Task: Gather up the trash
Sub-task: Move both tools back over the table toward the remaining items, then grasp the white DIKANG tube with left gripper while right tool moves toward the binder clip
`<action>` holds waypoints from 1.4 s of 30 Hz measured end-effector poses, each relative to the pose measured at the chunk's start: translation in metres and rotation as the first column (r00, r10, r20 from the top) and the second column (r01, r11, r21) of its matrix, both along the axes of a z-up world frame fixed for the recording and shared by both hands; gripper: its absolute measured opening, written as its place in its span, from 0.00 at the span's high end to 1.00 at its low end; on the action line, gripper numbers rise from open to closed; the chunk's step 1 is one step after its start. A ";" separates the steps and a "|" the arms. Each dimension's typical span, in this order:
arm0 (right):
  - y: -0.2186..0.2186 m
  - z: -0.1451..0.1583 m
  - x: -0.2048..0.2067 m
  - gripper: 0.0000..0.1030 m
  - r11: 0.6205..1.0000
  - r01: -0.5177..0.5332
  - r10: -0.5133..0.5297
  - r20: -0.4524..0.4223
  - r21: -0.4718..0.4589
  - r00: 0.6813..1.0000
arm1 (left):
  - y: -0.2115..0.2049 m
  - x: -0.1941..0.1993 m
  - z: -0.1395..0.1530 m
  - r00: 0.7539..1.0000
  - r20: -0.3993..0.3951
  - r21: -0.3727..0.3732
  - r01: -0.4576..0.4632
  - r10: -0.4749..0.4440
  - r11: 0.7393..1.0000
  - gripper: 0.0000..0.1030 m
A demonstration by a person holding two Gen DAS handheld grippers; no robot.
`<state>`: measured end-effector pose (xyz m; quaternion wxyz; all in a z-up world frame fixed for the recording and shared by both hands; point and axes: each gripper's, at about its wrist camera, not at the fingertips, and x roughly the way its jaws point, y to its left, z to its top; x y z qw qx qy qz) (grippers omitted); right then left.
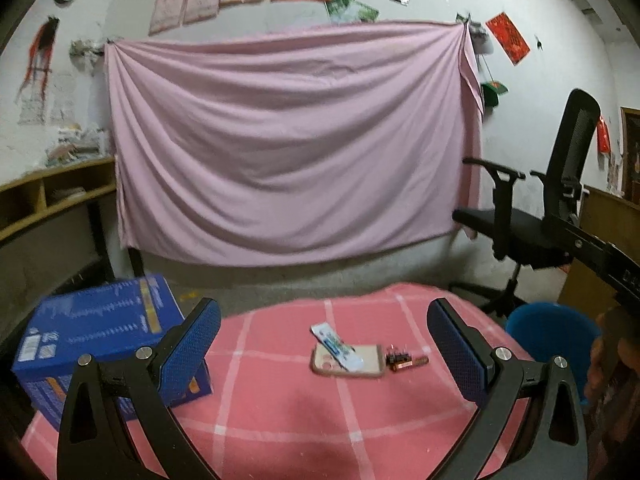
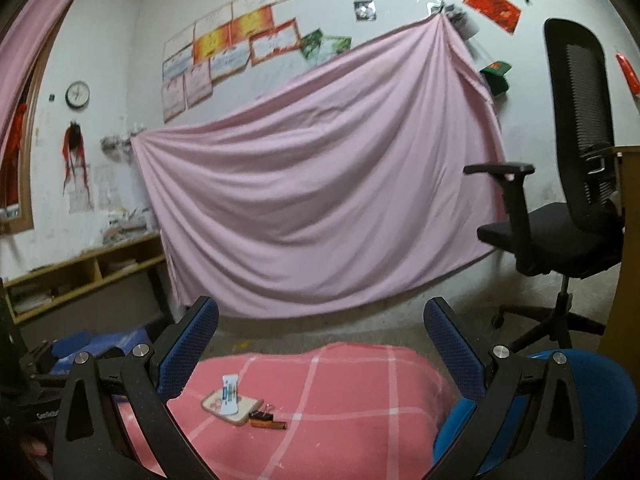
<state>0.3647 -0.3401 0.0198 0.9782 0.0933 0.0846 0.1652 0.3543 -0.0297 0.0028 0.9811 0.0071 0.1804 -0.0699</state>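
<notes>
Several small pieces of trash are gathered near the middle of the pink checked surface [image 1: 280, 412]: a white and blue wrapper [image 1: 338, 346] is laid across a flat beige pad [image 1: 347, 361], and just to its right a black binder clip [image 1: 398, 358] and a brown battery-like stick [image 1: 412, 361] are seen touching or nearly touching; which of them counts as trash is left to judgement. Both tools are held above the near edge, well apart from the items; the left hand-held gripper [image 1: 324, 354] is spread wide and holds nothing, and the right hand-held gripper [image 2: 320, 354] is likewise spread wide and empty. A blue bin [image 1: 552, 332] is seen at the right of the surface, and a blue box [image 1: 96, 336] at the left. Risk is judged to lie in the crowding; a wide closing could take the pad along with the wrapper, or the clip and stick could be knocked off the right edge; the thin wrapper may also slip from the pads, since it lies flat. The soft cloth could be pinched and dragged if the descent is too deep; the blur in both views hides finer detail.
</notes>
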 end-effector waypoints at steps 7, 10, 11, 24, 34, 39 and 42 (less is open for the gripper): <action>0.010 -0.016 0.028 0.00 0.998 -0.028 0.020 -0.131 -0.062 0.991 | -0.012 0.029 -0.012 0.986 -0.160 -0.012 0.047 -0.049 0.999 0.03; 0.011 -0.023 0.039 0.04 0.996 -0.050 0.034 -0.188 -0.078 0.982 | -0.016 0.042 -0.016 0.975 -0.213 -0.003 0.063 -0.062 0.998 0.09; 0.012 -0.026 0.044 0.08 0.995 -0.055 0.037 -0.216 -0.082 0.976 | -0.017 0.047 -0.017 0.971 -0.232 0.001 0.066 -0.065 0.998 0.15; 0.035 -0.063 0.080 0.49 0.974 -0.189 0.110 -0.466 -0.125 0.878 | -0.008 0.122 -0.042 0.878 -0.474 -0.040 0.057 -0.069 0.998 0.33; 0.039 -0.078 0.098 0.55 0.966 -0.240 0.144 -0.570 -0.096 0.809 | -0.010 0.154 -0.055 0.817 -0.574 0.008 0.074 -0.056 0.997 0.61; 0.049 -0.082 0.098 0.55 0.959 -0.272 0.170 -0.606 -0.080 0.777 | 0.002 0.148 -0.056 0.812 -0.577 -0.023 0.084 -0.082 0.996 0.81; 0.058 -0.083 0.096 0.55 0.950 -0.298 0.175 -0.626 -0.097 0.760 | 0.010 0.145 -0.056 0.808 -0.581 -0.064 0.079 -0.102 0.995 0.83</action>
